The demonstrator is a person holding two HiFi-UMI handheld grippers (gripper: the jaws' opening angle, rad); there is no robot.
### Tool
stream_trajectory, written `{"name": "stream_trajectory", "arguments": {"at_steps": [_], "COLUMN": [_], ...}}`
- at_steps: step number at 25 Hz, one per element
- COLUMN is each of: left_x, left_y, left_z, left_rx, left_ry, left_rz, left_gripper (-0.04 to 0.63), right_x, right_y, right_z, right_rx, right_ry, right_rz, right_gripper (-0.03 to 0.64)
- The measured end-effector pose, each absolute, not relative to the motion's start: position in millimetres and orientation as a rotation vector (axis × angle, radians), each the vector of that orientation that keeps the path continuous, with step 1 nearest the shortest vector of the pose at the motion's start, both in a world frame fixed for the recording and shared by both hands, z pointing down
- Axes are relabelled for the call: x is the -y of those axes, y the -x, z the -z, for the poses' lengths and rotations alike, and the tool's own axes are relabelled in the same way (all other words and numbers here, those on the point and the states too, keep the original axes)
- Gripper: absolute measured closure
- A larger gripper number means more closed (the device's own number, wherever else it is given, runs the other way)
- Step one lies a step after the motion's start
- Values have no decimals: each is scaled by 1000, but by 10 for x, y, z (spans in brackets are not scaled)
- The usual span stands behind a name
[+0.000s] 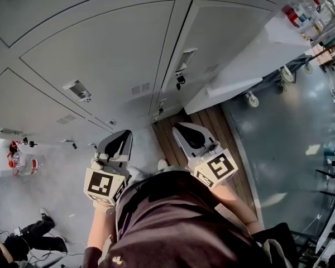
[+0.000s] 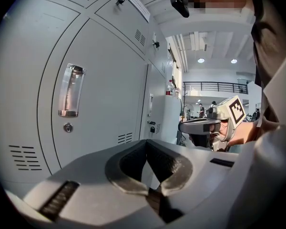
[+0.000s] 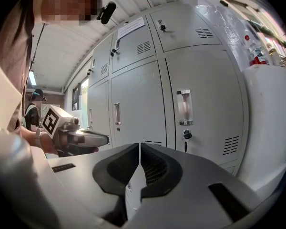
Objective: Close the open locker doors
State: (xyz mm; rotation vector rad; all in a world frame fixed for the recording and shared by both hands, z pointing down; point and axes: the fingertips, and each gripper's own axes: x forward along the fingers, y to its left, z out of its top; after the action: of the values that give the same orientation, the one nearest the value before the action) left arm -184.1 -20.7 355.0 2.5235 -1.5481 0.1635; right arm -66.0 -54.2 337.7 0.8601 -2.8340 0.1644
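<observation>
We stand before the pale grey metal locker doors (image 1: 100, 49), which fill the upper left and middle of the head view. Every door we can see lies flush in its frame; an open one we find in no view. The left gripper (image 1: 124, 134) and the right gripper (image 1: 180, 129) are side by side at the lower middle, apart from the doors. The jaws of both are closed together and hold nothing. We judge that no door is in hand now: either we search for one, or the task is nearly done. The next move calls for finding a door ajar and pushing its free edge with the closed jaws until it latches
</observation>
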Motion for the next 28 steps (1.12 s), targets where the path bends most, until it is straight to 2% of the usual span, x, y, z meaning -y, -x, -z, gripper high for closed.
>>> {"name": "stream_trajectory", "arguments": {"at_steps": [28], "left_x": [-14], "left_y": [2046], "left_z": [-3667], "left_rx": [1654], "left_ry": [-2430], "left_rz": [-200], "left_gripper": [577], "right_x": [482], "right_y": [859], "right_z": [-3514], "right_rx": [2858], "right_ry": [-749], "right_rz": [-227], "right_gripper": [586]}}
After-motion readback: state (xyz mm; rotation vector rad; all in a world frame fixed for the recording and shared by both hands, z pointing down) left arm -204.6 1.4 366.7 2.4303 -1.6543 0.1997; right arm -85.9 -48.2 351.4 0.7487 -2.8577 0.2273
